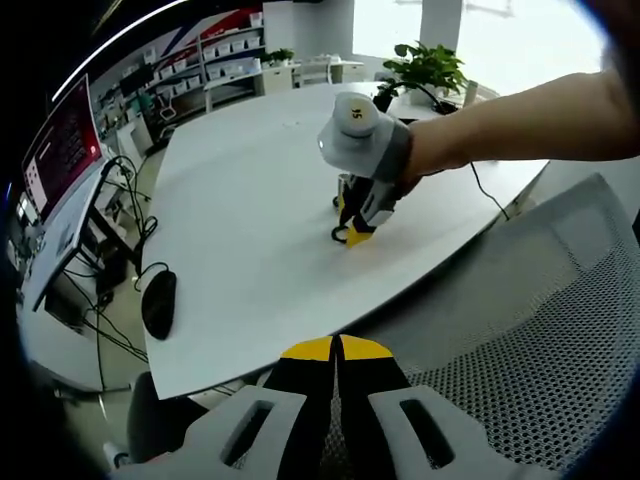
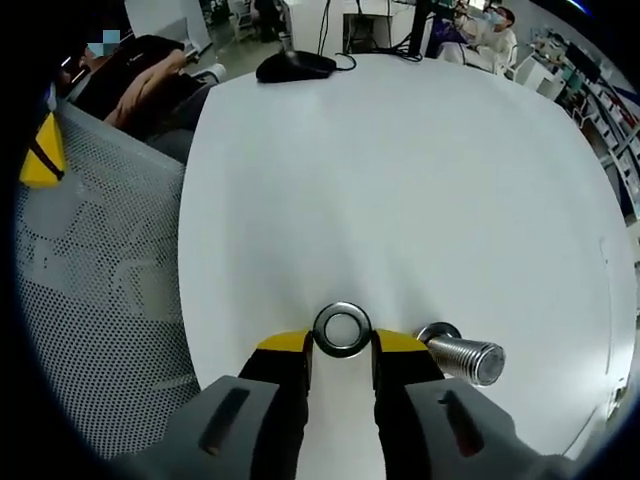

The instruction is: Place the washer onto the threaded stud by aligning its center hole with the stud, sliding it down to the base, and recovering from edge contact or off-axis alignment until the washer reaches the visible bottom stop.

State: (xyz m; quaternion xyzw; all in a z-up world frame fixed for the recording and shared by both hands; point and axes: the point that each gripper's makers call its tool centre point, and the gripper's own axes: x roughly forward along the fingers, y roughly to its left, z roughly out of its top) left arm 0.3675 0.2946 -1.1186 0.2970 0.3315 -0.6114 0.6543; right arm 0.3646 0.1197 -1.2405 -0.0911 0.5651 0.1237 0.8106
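A shiny steel washer (image 2: 342, 330) lies flat just above the white table (image 2: 400, 180), held by its edges between the yellow tips of my right gripper (image 2: 342, 346), which is shut on it. The threaded stud (image 2: 466, 359) stands on its round base just right of the right jaw, apart from the washer. In the left gripper view a hand holds the right gripper (image 1: 356, 236) down at the table, with a small dark ring at its tip. My left gripper (image 1: 336, 350) hovers off the table's edge over a chair, its yellow tips together and holding nothing.
A black mouse (image 1: 158, 303) with its cable lies at the table's far side (image 2: 295, 65). A grey mesh chair (image 1: 520, 330) stands against the near edge. A potted plant (image 1: 425, 68) sits at one end. Monitors, shelves and seated people surround the table.
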